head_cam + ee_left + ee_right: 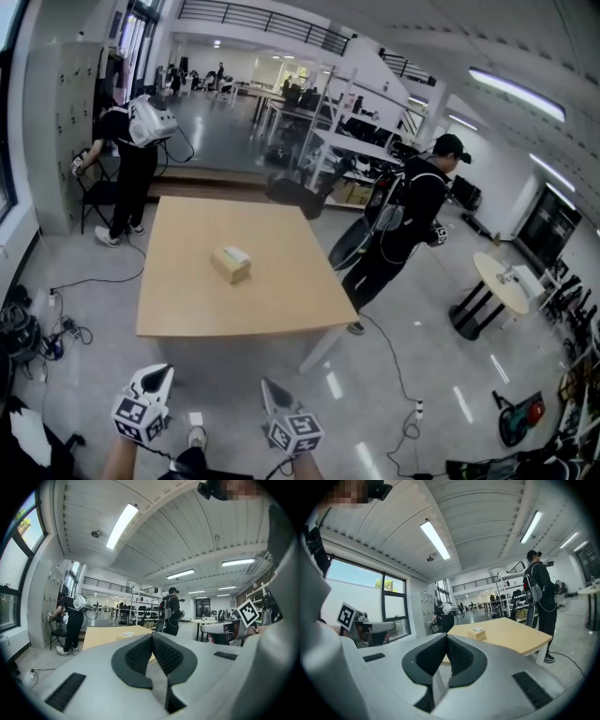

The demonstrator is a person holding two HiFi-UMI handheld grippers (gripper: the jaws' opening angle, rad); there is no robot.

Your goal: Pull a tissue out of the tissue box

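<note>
**A:** Grippers first?

**B:** Left gripper [157,375], bottom left of the head view: clenched, pads meeting, nothing between them. Right gripper [270,385], bottom centre: same, clenched and empty. Both are over the floor, short of the worktop's [281,305] near edge.

**A:** And the task's thing?

**B:** The tissue box [231,264] sits alone near the middle of the worktop, well apart from both grippers. In each gripper view it shows small, beyond the jaw tips.

**A:** Progress?

**B:** None, I'd judge. The box is untouched and no tissue is drawn out. The approach, opening a gripper, the pinch and the pull are all left to do.

**A:** Contents of the box?

**B:** A white tissue [238,252] pokes up from the top slot. How much is inside, I can't tell.

**A:** Anything else near?

**B:** Two people stand off the worktop's far corners, neither touching the box.
</note>
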